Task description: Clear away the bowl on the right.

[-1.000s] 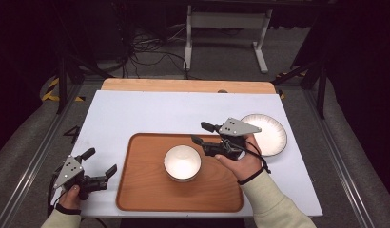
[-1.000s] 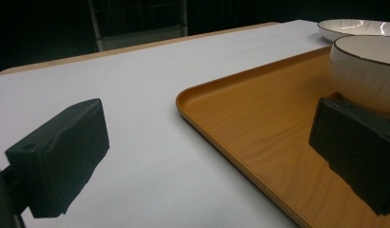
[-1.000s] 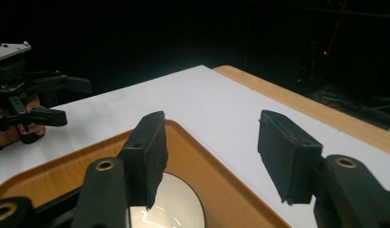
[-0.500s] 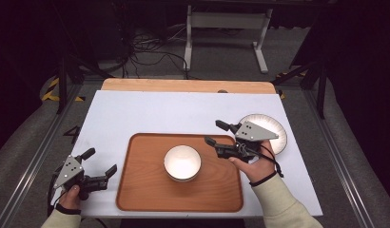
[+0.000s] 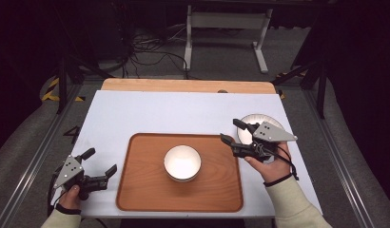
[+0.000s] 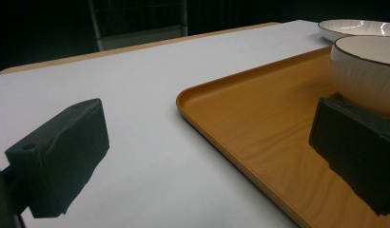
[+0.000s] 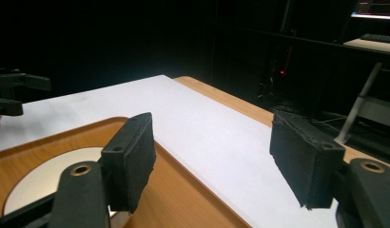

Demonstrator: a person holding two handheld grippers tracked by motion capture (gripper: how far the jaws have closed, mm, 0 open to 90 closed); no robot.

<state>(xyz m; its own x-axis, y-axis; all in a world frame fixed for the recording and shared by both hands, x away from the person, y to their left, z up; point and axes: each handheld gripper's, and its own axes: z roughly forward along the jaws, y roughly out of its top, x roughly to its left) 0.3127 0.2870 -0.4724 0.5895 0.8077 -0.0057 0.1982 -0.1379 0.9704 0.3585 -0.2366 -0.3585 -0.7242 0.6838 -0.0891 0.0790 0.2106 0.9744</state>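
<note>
Going for the plate (image 5: 252, 118) with the right tool (image 5: 230, 130), jaws just opening, empty: approach low, straddle the rim squarely. Left tool (image 5: 102, 160) released, idle.

One camera sits high above my side of the table (image 5: 136, 114) and looks forward and down. It is far off, so the whole table fits in, with the dark floor at the top of the frame. My arms come in from the bottom.

Another camera rides on my left gripper (image 5: 99, 167). It is low and very close to the table, looking across it. The tray (image 6: 259, 123) fills the lower right, and the bowl (image 6: 366, 71) is at the right edge.

The third camera rides on my right gripper (image 5: 232, 131), low and close too. The tray (image 7: 50, 142) and bowl (image 7: 50, 178) sit in its lower left. All three views share the tray and bowl.
</note>
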